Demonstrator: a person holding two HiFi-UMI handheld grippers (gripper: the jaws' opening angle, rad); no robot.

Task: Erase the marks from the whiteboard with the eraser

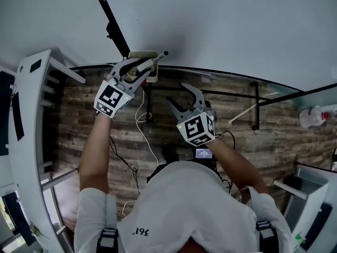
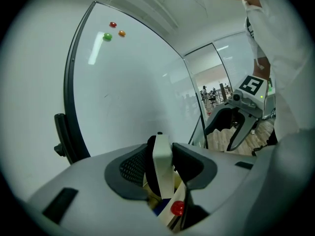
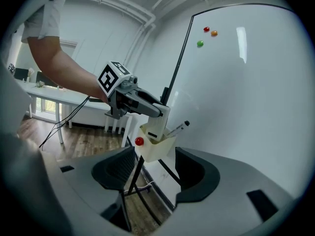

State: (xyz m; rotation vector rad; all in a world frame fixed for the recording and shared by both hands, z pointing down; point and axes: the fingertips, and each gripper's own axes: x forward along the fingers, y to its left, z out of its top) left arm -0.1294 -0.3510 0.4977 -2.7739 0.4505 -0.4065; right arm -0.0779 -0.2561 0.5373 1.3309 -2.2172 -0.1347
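Item: eraser (image 2: 162,163), clamped between the jaws of my left gripper (image 1: 147,66), at the cream holder (image 3: 156,149) on the whiteboard (image 2: 138,82). Right gripper (image 1: 179,95): jaws apart, empty. Risk: the eraser snags the holder rim or knocks the marker (image 3: 178,128), loosening my grip.

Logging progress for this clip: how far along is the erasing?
Done, seemingly: the whiteboard shows no marks in either gripper view. In hand: the left gripper grips the eraser at the holder. Left: probably just stowing it; the right gripper is open and empty.
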